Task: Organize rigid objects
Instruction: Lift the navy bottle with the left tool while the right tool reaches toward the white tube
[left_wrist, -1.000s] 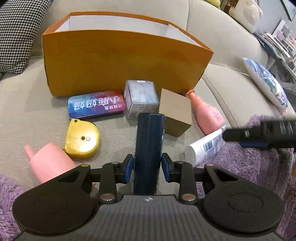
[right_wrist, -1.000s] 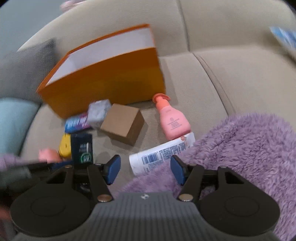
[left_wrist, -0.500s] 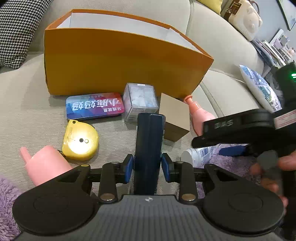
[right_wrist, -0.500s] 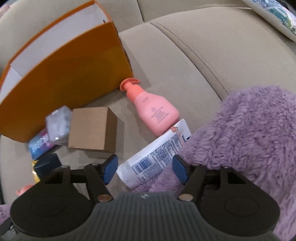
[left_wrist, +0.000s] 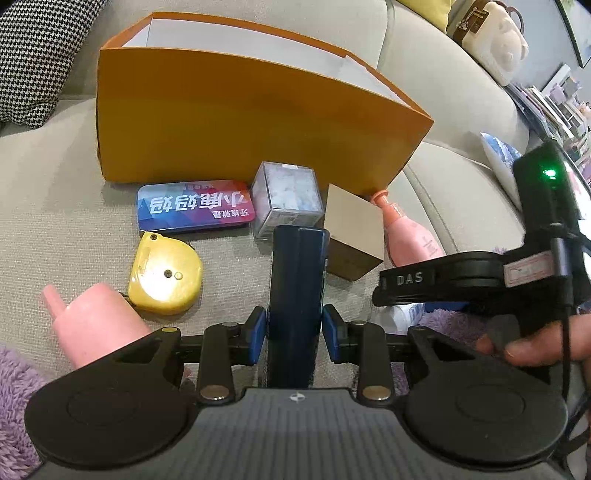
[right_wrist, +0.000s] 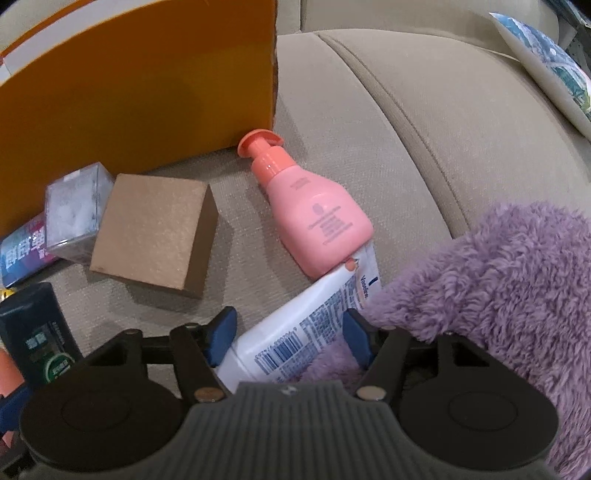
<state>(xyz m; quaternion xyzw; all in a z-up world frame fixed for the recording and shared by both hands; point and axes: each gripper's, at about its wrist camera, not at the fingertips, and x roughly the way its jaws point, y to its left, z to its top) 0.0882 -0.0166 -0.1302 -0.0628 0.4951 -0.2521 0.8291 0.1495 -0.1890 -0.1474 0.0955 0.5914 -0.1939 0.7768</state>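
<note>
The right gripper (right_wrist: 290, 334) has come down over the white tube (right_wrist: 295, 328) on the sofa; its jaws are closing around it. The left gripper (left_wrist: 293, 326) stays clenched on the dark bottle (left_wrist: 297, 291).

Beige sofa (right_wrist: 424, 122), purple fleece (right_wrist: 498, 280), houndstooth pillow (left_wrist: 33, 55), blue-print cushion (right_wrist: 546, 62).

The sofa seat (right_wrist: 424, 122) is matt, coarse-woven beige cloth. Ahead of the tool stands an orange box (left_wrist: 236, 122) of smooth matt card. The brown cube box (right_wrist: 155, 229) looks like rough kraft paper. The pink pump bottle (right_wrist: 317, 214) is smooth satin plastic. The yellow tape measure (left_wrist: 164, 273) shines glossy. The purple blanket (right_wrist: 498, 280) is shaggy fleece.
</note>
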